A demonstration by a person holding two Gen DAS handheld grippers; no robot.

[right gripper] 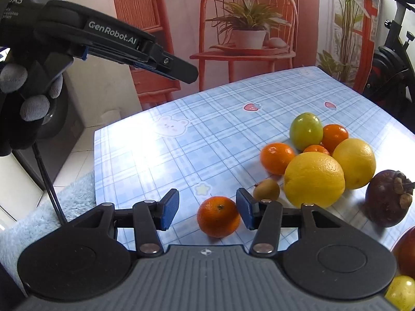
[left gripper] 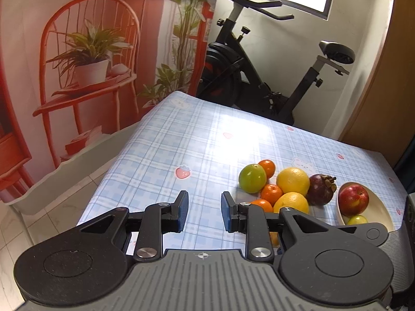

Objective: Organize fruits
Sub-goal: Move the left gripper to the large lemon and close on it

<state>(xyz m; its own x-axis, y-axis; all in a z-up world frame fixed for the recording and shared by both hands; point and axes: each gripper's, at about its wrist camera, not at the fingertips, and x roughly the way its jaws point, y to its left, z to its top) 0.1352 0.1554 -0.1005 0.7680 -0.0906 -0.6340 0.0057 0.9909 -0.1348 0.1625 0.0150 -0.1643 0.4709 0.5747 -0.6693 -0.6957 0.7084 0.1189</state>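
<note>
Two wrist views of a table [left gripper: 160, 155] covered with a blue plaid cloth printed with strawberries and bears.

Left wrist view: the left hand-held gripper [left gripper: 204, 211] hangs above bare cloth near the table's near edge; a gap shows between its blue pads, which are close to their narrowest setting, and nothing lies in it. To its right, towards the right edge, the fruit sits in a cluster: a green apple [left gripper: 252, 178], a small orange [left gripper: 267, 168] behind it, two more small oranges [left gripper: 271, 193] in front, two large yellow citrus fruits [left gripper: 293, 181], and a dark purple mangosteen [left gripper: 320, 189]. Just beside the mangosteen a cream bowl [left gripper: 378, 207] holds a red apple [left gripper: 353, 199] and a small yellow-green fruit [left gripper: 357, 219].

Right wrist view: the right hand-held gripper [right gripper: 207, 211] is partly open, holding nothing. A lone small orange [right gripper: 218, 216] rests on the cloth in the right half of the gap, close against the right pad [right gripper: 245, 211]; whether the two touch cannot be told. The left pad stands clear of it. A small brownish-yellow fruit [right gripper: 266, 189] lies just beyond the right pad, before the nearer large citrus [right gripper: 313, 178]. At upper left a gloved hand [right gripper: 23, 98] holds the other hand-held gripper, seen side-on.
</note>
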